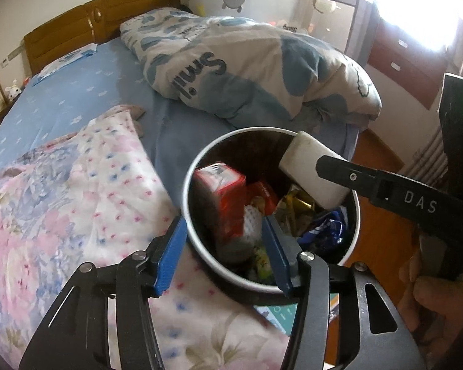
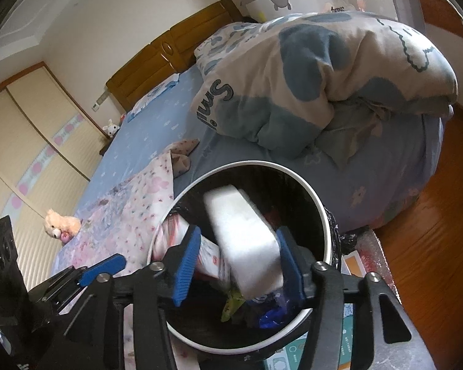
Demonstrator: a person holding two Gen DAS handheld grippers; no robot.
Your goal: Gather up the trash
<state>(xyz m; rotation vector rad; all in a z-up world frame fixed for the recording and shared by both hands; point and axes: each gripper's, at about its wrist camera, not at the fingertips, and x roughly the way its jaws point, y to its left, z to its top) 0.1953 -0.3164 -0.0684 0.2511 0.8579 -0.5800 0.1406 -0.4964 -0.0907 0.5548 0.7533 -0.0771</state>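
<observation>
The trash bin [image 1: 271, 209] mouth is half blocked by a white block [image 1: 311, 169]; red boxes [image 1: 222, 197] (and wrappers) fill its depth, the bed [image 1: 77, 98] crowding its left side.

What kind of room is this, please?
Most likely a home bedroom: a bed with a wooden headboard, a rumpled quilt on the blue sheet, and sliding wardrobe doors. A trash bin stands beside the bed.

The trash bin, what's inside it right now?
The trash bin holds a red carton, a blue wrapper and gold foil. The white block, over the opening, covers the rest.
</observation>
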